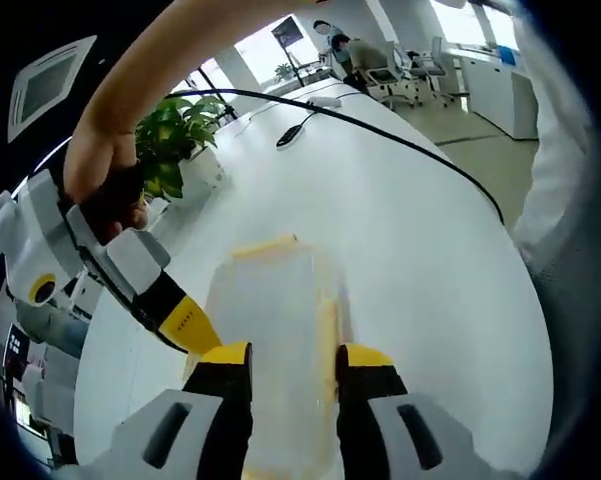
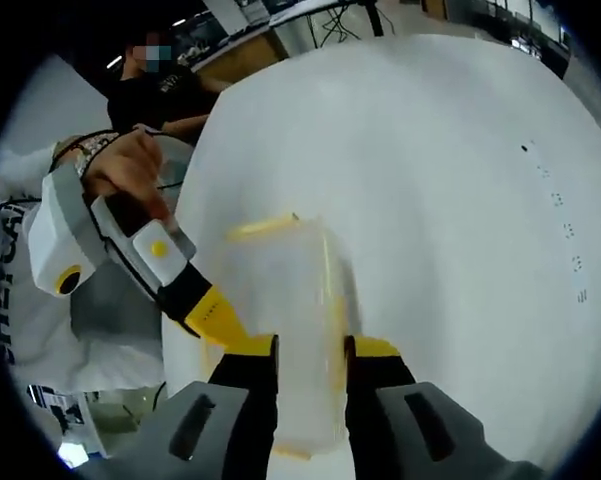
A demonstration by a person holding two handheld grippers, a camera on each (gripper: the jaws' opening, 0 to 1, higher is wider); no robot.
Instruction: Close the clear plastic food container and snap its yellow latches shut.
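The clear plastic food container (image 1: 270, 330) lies on the white table, its lid on top and blurred. Yellow latches show at its far end (image 1: 265, 245) and along its right side (image 1: 328, 335). In the left gripper view my left gripper (image 1: 295, 365) hovers over the container's near end, jaws apart, nothing pinched between them. My right gripper (image 1: 185, 322), held by a hand, touches the container's left side with its yellow tip. In the right gripper view my right gripper (image 2: 310, 355) stands over the container (image 2: 280, 320), jaws apart, and the left gripper (image 2: 215, 318) comes in from the left.
The white table (image 1: 410, 230) runs far ahead, with a black cable (image 1: 380, 130) across it and a potted plant (image 1: 175, 140) at its left edge. Desks and chairs stand beyond. A person in a dark top (image 2: 150, 95) sits behind the table edge.
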